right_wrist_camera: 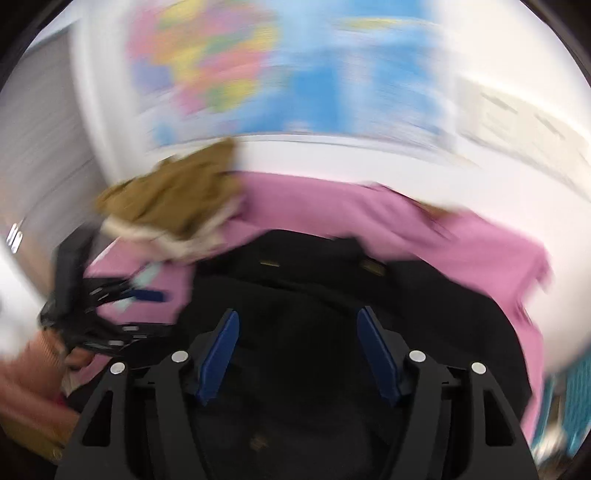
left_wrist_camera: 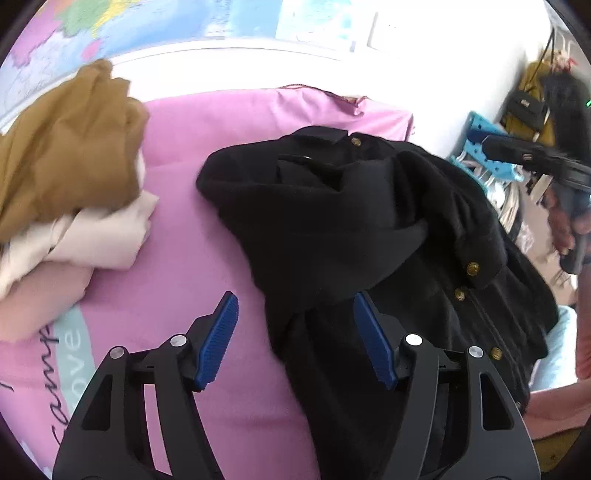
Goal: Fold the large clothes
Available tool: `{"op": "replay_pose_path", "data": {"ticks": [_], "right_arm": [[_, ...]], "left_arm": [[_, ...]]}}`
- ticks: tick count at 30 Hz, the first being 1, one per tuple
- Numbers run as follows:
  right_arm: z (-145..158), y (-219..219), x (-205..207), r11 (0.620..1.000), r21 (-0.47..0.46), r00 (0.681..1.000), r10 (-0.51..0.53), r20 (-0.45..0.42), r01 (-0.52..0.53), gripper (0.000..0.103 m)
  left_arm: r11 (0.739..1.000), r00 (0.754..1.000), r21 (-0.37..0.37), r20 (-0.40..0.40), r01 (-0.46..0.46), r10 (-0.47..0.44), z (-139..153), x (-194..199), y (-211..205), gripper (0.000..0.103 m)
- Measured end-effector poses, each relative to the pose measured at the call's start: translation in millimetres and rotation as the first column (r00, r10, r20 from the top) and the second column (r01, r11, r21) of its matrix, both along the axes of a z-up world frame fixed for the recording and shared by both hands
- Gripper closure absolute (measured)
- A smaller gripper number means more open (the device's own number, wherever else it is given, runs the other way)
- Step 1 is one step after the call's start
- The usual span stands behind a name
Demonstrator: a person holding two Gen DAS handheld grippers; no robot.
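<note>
My left claw (left_wrist_camera: pixel 295 339): spread, blue pads clear of the cloth, nothing pinched; it hangs over the near hem of the jacket.
My right claw (right_wrist_camera: pixel 297 350): spread, nothing pinched, above the jacket; its view is blurred.
Black jacket (left_wrist_camera: pixel 369 229): crumpled, brass buttons showing, lying on the pink sheet.
Pink sheet (left_wrist_camera: pixel 221 147): covers the surface; printed lettering at its left edge.
Clothes pile (left_wrist_camera: pixel 66 166): brown garment on top of a cream one, left of the jacket and apart from it.
Wall map (left_wrist_camera: pixel 110 22): behind.
</note>
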State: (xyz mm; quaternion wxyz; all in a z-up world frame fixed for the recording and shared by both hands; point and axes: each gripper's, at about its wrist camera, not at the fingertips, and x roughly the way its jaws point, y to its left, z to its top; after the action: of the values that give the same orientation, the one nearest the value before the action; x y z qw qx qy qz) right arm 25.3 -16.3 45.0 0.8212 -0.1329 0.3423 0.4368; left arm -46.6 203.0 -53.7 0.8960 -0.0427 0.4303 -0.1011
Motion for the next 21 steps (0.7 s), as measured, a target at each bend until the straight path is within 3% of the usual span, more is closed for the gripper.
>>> {"op": "replay_pose_path", "data": {"ticks": [2,3,6,8,9,10,12,16,18,21], "right_arm": [[-8.1,45.2,-8.7,0.989,-0.074,0.991,0.132,0.024,-0.13,0.037],[-13.1,64.7,-10.0,0.98,-0.11,0.985,0.171,0.037,-0.166,0.037],[-27.3,108.8,-7.8,0.952,-0.171,0.966,0.26,0.009,-0.254,0.038],[-41.0,131.7,-2.6,0.929,-0.23,0.954,0.299,0.007,-0.29,0.045],[-46.2,139.4,0.5,0.918,-0.252,0.948,0.317,-0.004,-0.308,0.066],[-52.0,147.0,7.0,0.906,-0.272,0.944,0.328,-0.027,-0.323,0.1],[-51.2,151.4,20.7,0.922,-0.246,0.955,0.291,-0.066,-0.298,0.099],[-27.5,137.4,73.0,0.987,-0.054,0.981,0.141,-0.129,-0.149,0.099],[-26.7,135.1,89.0,0.993,-0.013,0.98,0.114,-0.163,-0.117,0.099],[-45.8,140.3,102.9,0.995,-0.052,0.97,0.073,-0.231,-0.087,0.098]], "left_arm": [[1.0,0.999,0.002,-0.032,-0.001,0.001,-8.9,9.2,-3.0,0.044],[1.0,0.999,-0.005,-0.054,-0.005,0.004,-16.0,14.8,-2.8,0.052],[0.998,0.996,-0.051,-0.087,-0.019,0.015,-26.4,20.5,0.9,0.063],[0.996,0.995,-0.081,-0.096,-0.028,0.02,-30.2,20.3,5.1,0.067],[0.996,0.995,-0.09,-0.097,-0.03,0.021,-31.1,19.6,7.0,0.069],[0.996,0.995,-0.09,-0.096,-0.029,0.02,-31.6,18.8,7.7,0.07],[0.996,0.995,-0.088,-0.093,-0.029,0.021,-32.5,17.1,8.4,0.071],[0.993,0.996,-0.109,-0.082,-0.036,0.027,-35.6,11.2,17.5,0.074],[0.992,0.997,-0.118,-0.079,-0.032,0.023,-35.6,3.7,22.4,0.074],[0.993,0.997,-0.116,-0.074,-0.028,0.019,-37.9,1.5,24.7,0.074]]}}
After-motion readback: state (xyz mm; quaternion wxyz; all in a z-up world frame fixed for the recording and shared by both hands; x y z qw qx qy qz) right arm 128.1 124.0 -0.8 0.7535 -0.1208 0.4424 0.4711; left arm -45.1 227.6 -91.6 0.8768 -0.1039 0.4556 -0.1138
